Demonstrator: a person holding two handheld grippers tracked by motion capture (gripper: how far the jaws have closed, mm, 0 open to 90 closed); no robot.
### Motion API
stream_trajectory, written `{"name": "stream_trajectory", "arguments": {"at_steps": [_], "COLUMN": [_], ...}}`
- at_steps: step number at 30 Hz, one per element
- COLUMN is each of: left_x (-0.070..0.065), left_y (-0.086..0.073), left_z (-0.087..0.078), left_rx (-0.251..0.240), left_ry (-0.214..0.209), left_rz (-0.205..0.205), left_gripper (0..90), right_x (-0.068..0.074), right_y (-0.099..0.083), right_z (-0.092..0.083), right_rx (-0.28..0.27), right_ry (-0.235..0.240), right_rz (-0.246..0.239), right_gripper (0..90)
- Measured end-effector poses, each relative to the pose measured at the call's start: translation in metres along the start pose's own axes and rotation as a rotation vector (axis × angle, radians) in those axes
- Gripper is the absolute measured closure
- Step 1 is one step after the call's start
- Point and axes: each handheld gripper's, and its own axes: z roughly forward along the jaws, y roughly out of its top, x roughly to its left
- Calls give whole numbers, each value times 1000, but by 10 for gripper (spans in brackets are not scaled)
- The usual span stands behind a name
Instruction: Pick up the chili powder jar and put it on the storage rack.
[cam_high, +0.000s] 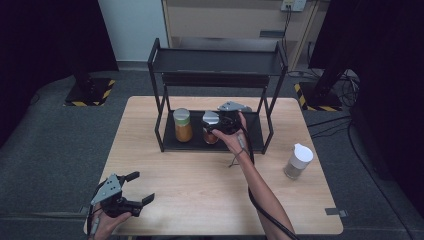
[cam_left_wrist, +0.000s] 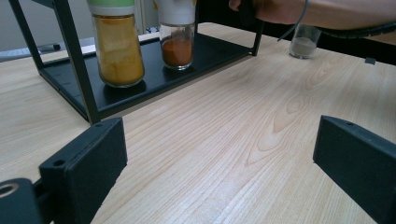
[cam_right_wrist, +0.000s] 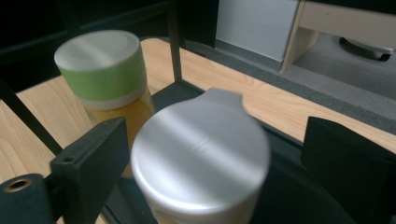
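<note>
On the bottom shelf of a black two-tier rack (cam_high: 215, 65) stand two spice jars. The left jar (cam_high: 182, 125) holds yellow powder under a green-banded lid (cam_right_wrist: 105, 70). The other jar (cam_high: 210, 129) holds orange-red powder and has a silver-white cap (cam_right_wrist: 201, 154). My right gripper (cam_high: 220, 125) reaches into the shelf and stands open, one jaw on each side of that cap, with a gap on the right side. My left gripper (cam_high: 143, 187) rests open over the table's front left corner with nothing between its jaws (cam_left_wrist: 219, 163), facing the rack and both jars (cam_left_wrist: 117, 51) (cam_left_wrist: 177, 44).
A third jar with a white cap and pale contents (cam_high: 299, 161) stands on the table to the right of the rack. The rack's top shelf (cam_high: 220, 62) hangs over the jars, with posts (cam_right_wrist: 175, 42) close beside them. Bare wooden tabletop (cam_high: 200, 185) lies in front.
</note>
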Motion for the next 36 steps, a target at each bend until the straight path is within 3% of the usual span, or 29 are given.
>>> {"name": "stream_trajectory", "arguments": {"at_steps": [9, 19, 25, 36], "left_x": [0, 0, 0, 0], "left_y": [1, 1, 1, 1], "left_z": [0, 1, 1, 2], "left_rx": [3, 3, 5, 7], "left_ry": [-3, -3, -5, -8], "left_rz": [3, 0, -1, -1], "left_gripper": [16, 12, 12, 11], "right_x": [-4, 0, 6, 22], "right_y": [18, 43, 47, 48], "right_z": [-27, -72, -101, -136], "right_rx": [-15, -47, -64, -85], "right_ry": [5, 35, 53, 119], "right_rz": [-18, -89, -125, -186], "right_gripper": [54, 53, 54, 55]}}
